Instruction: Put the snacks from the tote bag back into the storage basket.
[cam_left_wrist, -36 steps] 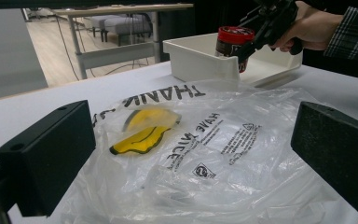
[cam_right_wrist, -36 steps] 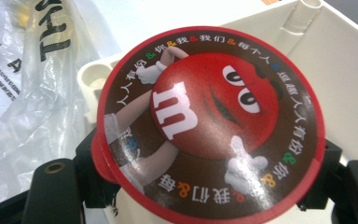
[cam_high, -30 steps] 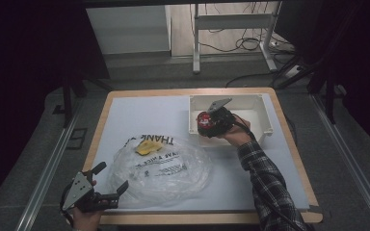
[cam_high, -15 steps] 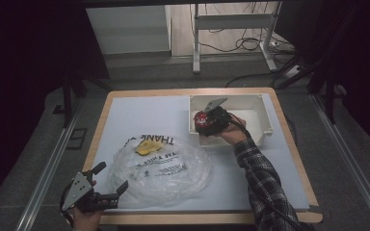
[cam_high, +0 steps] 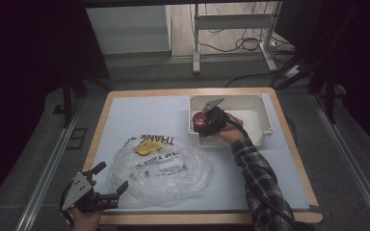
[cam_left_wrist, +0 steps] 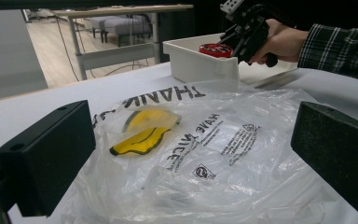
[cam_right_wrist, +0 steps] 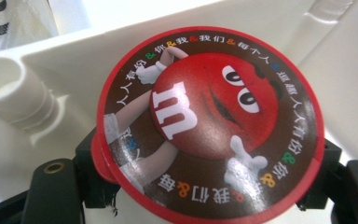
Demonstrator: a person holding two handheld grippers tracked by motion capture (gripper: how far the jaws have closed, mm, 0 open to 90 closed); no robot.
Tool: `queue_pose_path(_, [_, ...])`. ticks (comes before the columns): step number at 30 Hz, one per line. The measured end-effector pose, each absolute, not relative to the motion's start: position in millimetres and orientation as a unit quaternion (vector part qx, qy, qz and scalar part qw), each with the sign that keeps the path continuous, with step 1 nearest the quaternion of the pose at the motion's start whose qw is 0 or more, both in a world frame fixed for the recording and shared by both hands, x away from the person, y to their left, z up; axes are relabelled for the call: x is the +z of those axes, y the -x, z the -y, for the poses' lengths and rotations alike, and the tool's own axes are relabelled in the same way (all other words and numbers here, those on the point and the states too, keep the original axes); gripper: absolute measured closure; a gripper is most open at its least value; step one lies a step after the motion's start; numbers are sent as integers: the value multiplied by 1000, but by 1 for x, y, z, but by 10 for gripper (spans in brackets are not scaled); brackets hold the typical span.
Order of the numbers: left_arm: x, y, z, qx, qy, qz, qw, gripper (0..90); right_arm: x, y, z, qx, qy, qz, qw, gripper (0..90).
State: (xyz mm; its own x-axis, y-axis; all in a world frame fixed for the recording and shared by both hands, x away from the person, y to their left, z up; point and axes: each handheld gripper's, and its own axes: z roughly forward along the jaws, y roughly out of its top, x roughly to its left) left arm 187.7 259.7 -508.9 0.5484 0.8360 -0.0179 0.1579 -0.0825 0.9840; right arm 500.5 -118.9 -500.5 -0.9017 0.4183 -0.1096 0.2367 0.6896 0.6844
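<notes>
- The right gripper (cam_high: 207, 121) has its two black jaws closed on a round red candy tin (cam_right_wrist: 209, 126), one jaw on each side of it.
- The tin is smooth and shiny. Its flat lid has a red rim, a brown ring with small writing, and a big red candy face with a white "m".
- The flat lid faces the right gripper view's camera. From above, the tin looks short, so I cannot tell which way its long side runs.
- The tin sits over the left part of a white plastic tray (cam_high: 262, 120), at the far right of the table (cam_high: 125, 115).
- The tray is hard and smooth, with straight walls and a round post in one corner.
- The left gripper (cam_high: 113, 182) is at the near left edge of the table. Its jaws are wide apart and hold nothing.
- Just in front of it lies a clear plastic bag (cam_left_wrist: 214, 154), thin, crinkly and shiny, with black letters on it.
- Something yellow (cam_left_wrist: 142, 133), flat and curved, lies inside the bag.
- The table top is pale and smooth, with a wooden edge.
</notes>
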Motion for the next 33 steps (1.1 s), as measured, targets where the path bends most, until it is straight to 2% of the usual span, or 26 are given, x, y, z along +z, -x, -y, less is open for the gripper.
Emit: queue_pose_path(33, [-509, -188, -259, 298, -674, -369, 566, 0, -512, -509, 120, 368, -194, -902, 113, 254])
